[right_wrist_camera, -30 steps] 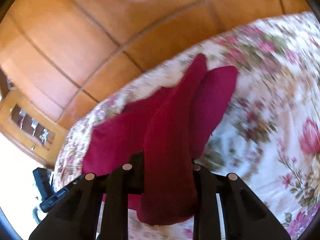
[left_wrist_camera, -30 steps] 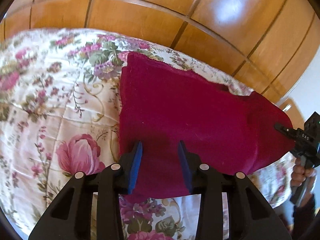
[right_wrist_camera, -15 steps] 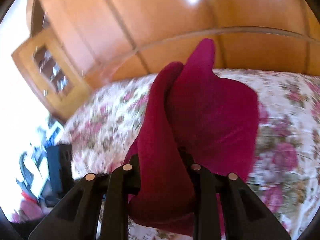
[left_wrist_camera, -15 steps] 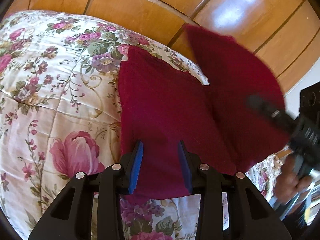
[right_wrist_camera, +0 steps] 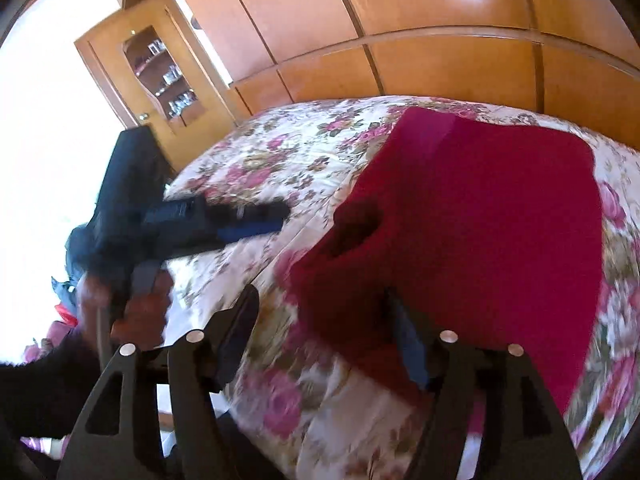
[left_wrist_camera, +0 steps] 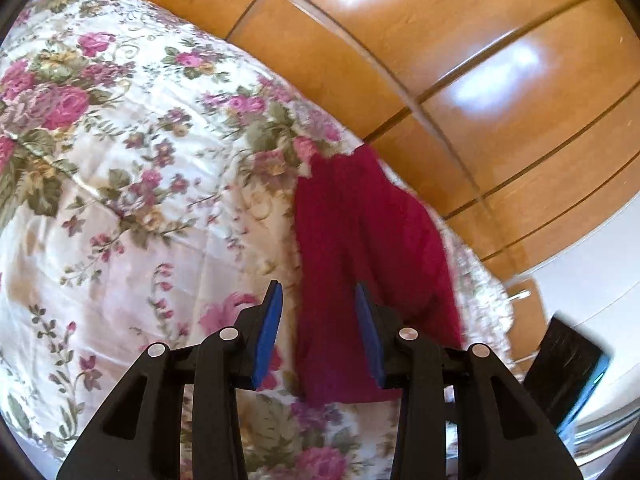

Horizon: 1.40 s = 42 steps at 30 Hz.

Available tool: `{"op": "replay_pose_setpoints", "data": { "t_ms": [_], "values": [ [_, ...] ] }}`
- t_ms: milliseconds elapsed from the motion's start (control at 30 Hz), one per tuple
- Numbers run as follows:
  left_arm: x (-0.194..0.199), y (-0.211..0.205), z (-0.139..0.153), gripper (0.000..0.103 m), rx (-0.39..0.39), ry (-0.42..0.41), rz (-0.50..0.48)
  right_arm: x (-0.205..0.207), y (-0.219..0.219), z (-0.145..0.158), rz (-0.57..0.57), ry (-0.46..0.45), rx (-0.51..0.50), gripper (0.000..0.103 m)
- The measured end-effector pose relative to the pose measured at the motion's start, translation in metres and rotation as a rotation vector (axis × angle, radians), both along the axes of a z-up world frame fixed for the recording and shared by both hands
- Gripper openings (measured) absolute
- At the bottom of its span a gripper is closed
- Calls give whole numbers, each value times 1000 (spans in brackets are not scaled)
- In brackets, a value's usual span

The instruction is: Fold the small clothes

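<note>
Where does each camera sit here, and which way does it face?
Left wrist: on the left tongs, angled down along their open blue pads at the red garment on the floral bedspread.
Right wrist: on the right tongs, jaws opening, over the same garment; the left hand shows.
Shared: garment, bedspread, wooden wardrobe.
</note>
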<state>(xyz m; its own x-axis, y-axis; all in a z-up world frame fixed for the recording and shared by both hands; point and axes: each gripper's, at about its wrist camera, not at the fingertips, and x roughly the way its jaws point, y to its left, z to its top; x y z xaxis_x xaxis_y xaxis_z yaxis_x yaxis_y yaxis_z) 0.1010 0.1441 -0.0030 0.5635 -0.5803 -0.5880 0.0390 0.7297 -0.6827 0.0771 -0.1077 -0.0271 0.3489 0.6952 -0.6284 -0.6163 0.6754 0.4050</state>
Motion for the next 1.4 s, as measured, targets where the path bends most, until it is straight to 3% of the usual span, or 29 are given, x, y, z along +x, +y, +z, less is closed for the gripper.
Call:
{"op": "replay_pose_setpoints", "data": {
  "t_ms": [133,200,267,467,500,567,600,667,700,733,867,933,1033,1133,1233,1300,1400],
  "values": [
    [13,-10,12,47,-58,-3,-29,-17,-37,0,-67,22,34,65],
    [18,-21,17,47,-69,-4,-54,-26,-60,-2,-125,25,31,65],
    [27,-36,23,60,-58,-5,-77,-33,-79,-6,-187,32,16,65],
    [57,-79,21,60,-8,50,-143,-42,-101,-22,-323,2,-124,65],
    [59,-85,19,58,4,58,-159,-40,-104,-23,-331,4,-124,64],
    [61,-97,19,34,73,56,-182,-36,-104,-26,-342,-3,-132,63],
    [62,-100,17,30,103,56,-194,-33,-99,-27,-341,-18,-151,62],
    [60,-103,18,18,152,44,-195,-26,-90,-30,-335,-32,-178,52],
    [58,-101,19,17,162,38,-191,-23,-85,-32,-332,-35,-187,44],
    [56,-95,21,15,158,30,-179,-20,-81,-33,-332,-40,-200,29],
    [42,-67,28,13,148,8,-136,-28,-84,-25,-339,-85,-183,10],
    [39,-64,21,13,207,15,-134,-34,-88,-23,-329,-94,-183,9],
    [40,-70,-12,13,270,84,-144,-30,-87,-40,-319,-59,-212,9],
    [36,-77,-17,14,319,56,-125,-28,-85,-47,-320,-45,-214,9],
    [33,-74,-4,19,315,59,-80,-30,-85,-44,-310,-58,-239,9],
    [27,-75,13,19,334,12,-60,-32,-86,-42,-298,-63,-242,11],
    [12,-81,43,19,337,-94,-57,-35,-92,-34,-279,-57,-238,25]
  ]
}}
